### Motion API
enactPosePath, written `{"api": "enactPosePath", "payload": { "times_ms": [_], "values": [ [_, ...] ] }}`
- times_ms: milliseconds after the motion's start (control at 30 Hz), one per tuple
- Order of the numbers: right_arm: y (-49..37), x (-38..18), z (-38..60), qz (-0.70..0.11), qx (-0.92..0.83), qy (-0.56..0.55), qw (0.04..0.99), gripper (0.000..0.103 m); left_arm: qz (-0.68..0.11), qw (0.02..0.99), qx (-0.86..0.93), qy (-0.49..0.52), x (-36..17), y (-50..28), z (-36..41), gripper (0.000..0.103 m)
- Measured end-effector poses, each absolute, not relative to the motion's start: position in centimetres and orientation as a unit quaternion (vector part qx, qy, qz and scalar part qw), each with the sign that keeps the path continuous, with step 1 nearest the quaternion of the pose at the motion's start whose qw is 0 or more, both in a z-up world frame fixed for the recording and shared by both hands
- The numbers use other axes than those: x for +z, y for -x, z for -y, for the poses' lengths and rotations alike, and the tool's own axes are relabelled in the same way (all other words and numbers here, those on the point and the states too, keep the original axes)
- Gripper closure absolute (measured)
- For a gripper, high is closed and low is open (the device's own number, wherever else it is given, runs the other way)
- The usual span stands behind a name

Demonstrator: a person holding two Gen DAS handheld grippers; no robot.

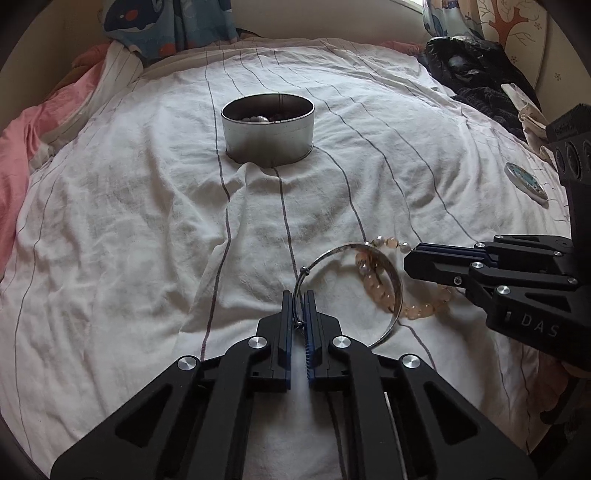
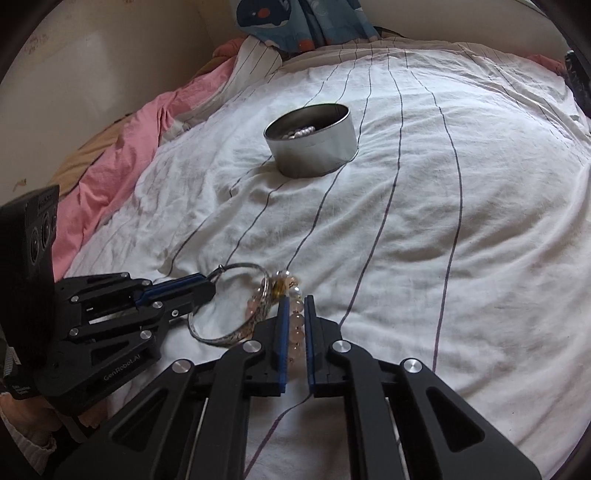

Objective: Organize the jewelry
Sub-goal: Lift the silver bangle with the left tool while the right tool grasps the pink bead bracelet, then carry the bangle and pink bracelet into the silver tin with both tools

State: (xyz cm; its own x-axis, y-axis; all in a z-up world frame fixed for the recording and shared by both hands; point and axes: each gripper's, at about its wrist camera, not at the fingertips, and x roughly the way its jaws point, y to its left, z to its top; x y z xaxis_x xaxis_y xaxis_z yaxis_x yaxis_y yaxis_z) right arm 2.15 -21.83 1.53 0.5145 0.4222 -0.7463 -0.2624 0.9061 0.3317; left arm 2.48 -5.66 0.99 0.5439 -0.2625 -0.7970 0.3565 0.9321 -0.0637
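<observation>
A bed (image 1: 147, 229) fills both views, covered by a rumpled white sheet (image 2: 461, 258) with thin dark stripes. Above the middle of each frame a round metal tin (image 1: 269, 133) sits open on the sheet, sunk a little into the cloth, with beads in it. Low in the frame a silver bangle (image 1: 397, 284) and a pink bead bracelet (image 1: 424, 308) lie together, overlapping. At the right edge of the left wrist view a round lid (image 1: 526, 181) lies flat near dark clothes (image 1: 476, 74) heaped in the upper right. A pink blanket (image 2: 122, 166) is bunched along the bed's left side, and blue patterned cloth (image 2: 295, 26) lies at the top.
</observation>
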Motion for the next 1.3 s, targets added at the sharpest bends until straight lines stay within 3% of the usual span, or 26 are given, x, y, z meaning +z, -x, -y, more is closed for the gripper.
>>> {"api": "enactPosePath", "payload": {
  "times_ms": [167,300,367,400,433,467,533,567,633,900,1300],
  "values": [
    [-2.0,3.0,23.6,-0.418,0.195,-0.128,0.878,0.095,-0.412,0.891,-0.188,-0.048,3.2,-1.7,5.3,0.098],
    [-2.4,2.4,23.9,-0.433,0.171,-0.123,0.876,0.094,-0.438,0.879,-0.179,-0.056,1.6,-2.7,5.4,0.098],
    [-2.8,1.7,24.0,-0.449,0.153,-0.115,0.873,0.072,-0.454,0.872,-0.173,-0.053,0.3,-3.0,5.3,0.094],
    [-2.7,1.6,24.0,-0.449,0.141,-0.107,0.876,0.055,-0.453,0.873,-0.173,-0.051,0.0,-3.0,5.2,0.093],
    [-2.7,1.4,23.7,-0.450,0.135,-0.094,0.878,0.054,-0.450,0.875,-0.173,-0.051,-0.1,-2.9,5.2,0.091],
    [-2.8,1.1,23.3,-0.456,0.136,-0.080,0.876,0.056,-0.450,0.875,-0.172,-0.054,-0.3,-2.9,5.3,0.088],
    [-3.0,0.3,22.2,-0.473,0.137,-0.048,0.869,0.085,-0.453,0.873,-0.169,-0.062,-0.5,-3.0,5.9,0.087],
    [-3.0,0.2,21.8,-0.474,0.142,-0.041,0.868,0.094,-0.454,0.872,-0.172,-0.071,-0.4,-3.0,6.3,0.088],
    [-2.8,0.5,22.2,-0.468,0.167,-0.068,0.865,0.094,-0.451,0.870,-0.186,-0.078,-0.1,-3.0,6.8,0.098],
    [-2.6,4.9,25.2,-0.382,0.205,-0.180,0.883,0.095,-0.396,0.894,-0.206,-0.044,4.2,-2.5,6.1,0.098],
    [-9.5,8.7,23.5,-0.331,0.227,-0.199,0.894,0.095,-0.338,0.925,-0.167,0.044,8.1,-9.7,4.6,0.098]
  ]
}}
